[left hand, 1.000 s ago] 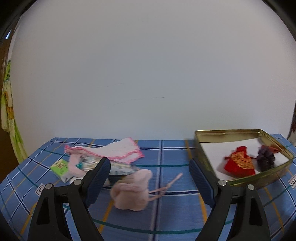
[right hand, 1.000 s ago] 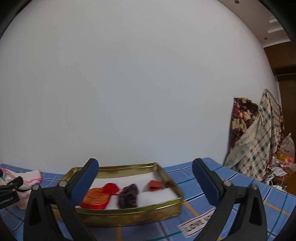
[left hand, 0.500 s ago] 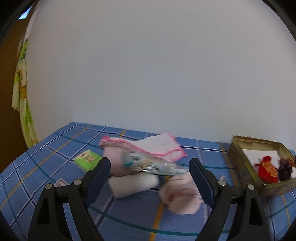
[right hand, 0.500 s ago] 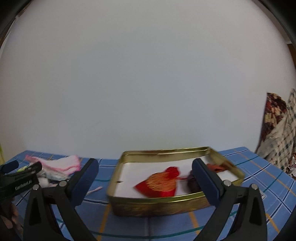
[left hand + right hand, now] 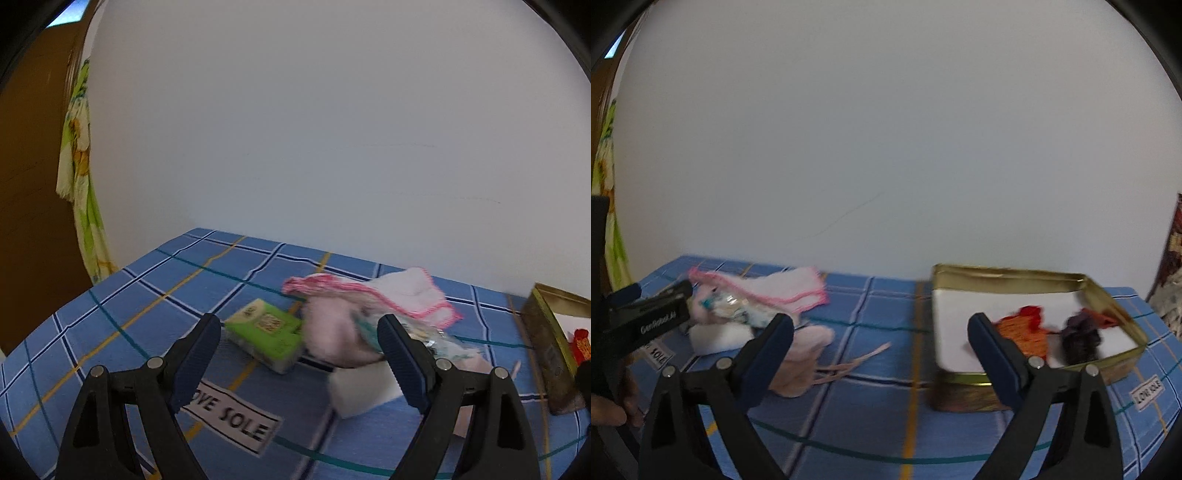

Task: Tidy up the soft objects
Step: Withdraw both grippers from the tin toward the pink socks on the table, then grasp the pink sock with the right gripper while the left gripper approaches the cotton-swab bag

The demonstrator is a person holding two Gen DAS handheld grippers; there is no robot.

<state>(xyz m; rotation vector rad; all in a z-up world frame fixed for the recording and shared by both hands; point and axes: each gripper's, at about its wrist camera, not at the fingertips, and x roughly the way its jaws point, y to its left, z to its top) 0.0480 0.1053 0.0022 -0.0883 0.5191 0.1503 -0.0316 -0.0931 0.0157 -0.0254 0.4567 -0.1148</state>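
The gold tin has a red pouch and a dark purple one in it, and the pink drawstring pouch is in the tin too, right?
Not quite. The right wrist view shows the pink drawstring pouch lying on the blue checked cloth, left of the gold tin. The red pouch and dark purple one are inside.

- Cloth (image 5: 155,280): white label (image 5: 236,421) under the left gripper (image 5: 299,354), legible part "OVE SOLE".
- Left gripper body, left of the right gripper (image 5: 881,343): "GenRobot.AI".

Place: a home room.
Evidence: blue checked cloth (image 5: 207,280) over the table, plain white wall (image 5: 332,129), wooden door (image 5: 33,184), floral fabric (image 5: 79,173) hanging beside it.
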